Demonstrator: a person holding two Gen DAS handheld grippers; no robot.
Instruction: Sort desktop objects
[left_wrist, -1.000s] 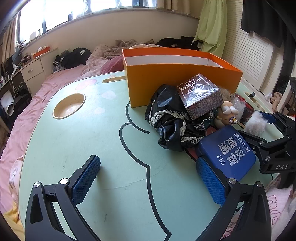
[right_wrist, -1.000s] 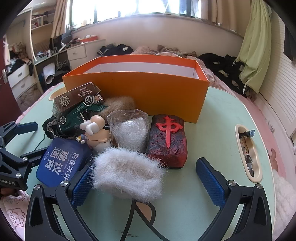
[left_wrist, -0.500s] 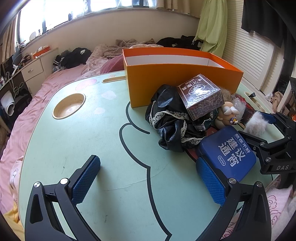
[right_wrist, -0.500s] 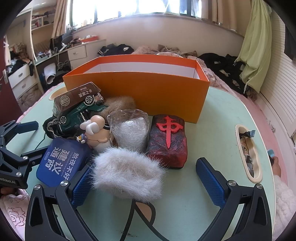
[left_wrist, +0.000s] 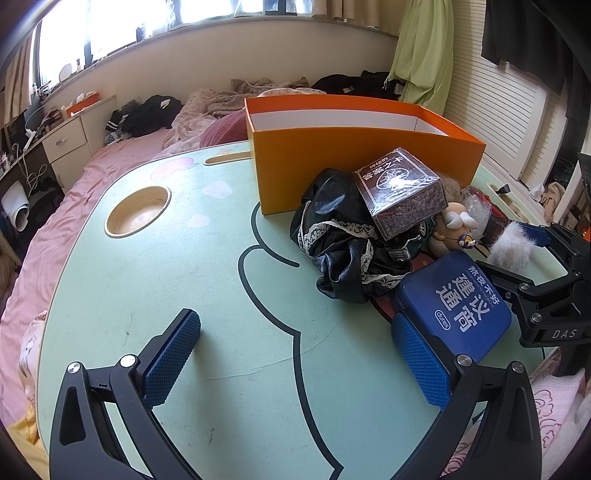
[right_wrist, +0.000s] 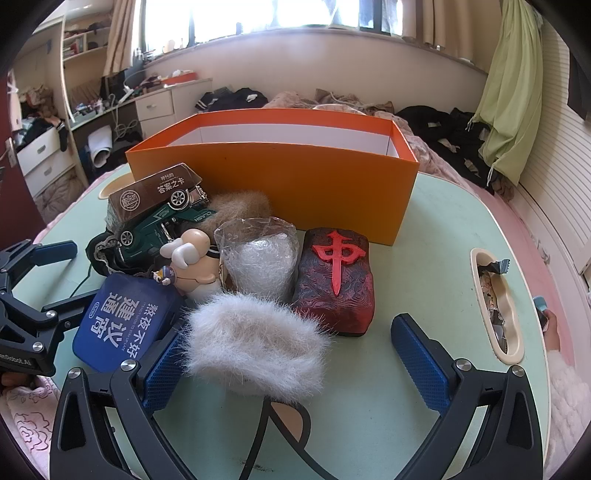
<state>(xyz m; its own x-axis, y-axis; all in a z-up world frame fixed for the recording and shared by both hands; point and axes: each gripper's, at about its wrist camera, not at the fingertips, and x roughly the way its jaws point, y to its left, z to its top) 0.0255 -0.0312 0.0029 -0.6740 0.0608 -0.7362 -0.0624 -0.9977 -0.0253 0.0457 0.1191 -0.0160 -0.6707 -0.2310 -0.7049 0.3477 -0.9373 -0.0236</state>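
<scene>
Desktop objects lie heaped against the near wall of an open orange box (right_wrist: 273, 184) that stands toward the far edge of the pale green surface (left_wrist: 207, 280). Only the right wrist view shows the red-and-black block with a red character (right_wrist: 334, 280), the clear bag of white filling (right_wrist: 262, 254), the green toy car (right_wrist: 162, 225) and the oblong tray slot (right_wrist: 498, 306) at the right edge of the surface. Only the left wrist view shows the black lace-trimmed cloth (left_wrist: 340, 243) spread on the left of the heap, the round cup recess (left_wrist: 138, 210) near the far left edge, and the pink bed (left_wrist: 74, 192) beyond it. Both views show the brown card box (left_wrist: 400, 192) on top of the heap, the big-headed figurine (right_wrist: 192, 262), the blue tin (left_wrist: 454, 302) at the near edge and the white fur piece (right_wrist: 255, 343) beside it.

Left gripper (left_wrist: 295, 354) hovers low over bare surface, jaws released and wide, its right pad just beside the tin. Right gripper (right_wrist: 295, 358) faces the box, jaws released, with the fur piece between them against the left pad.
</scene>
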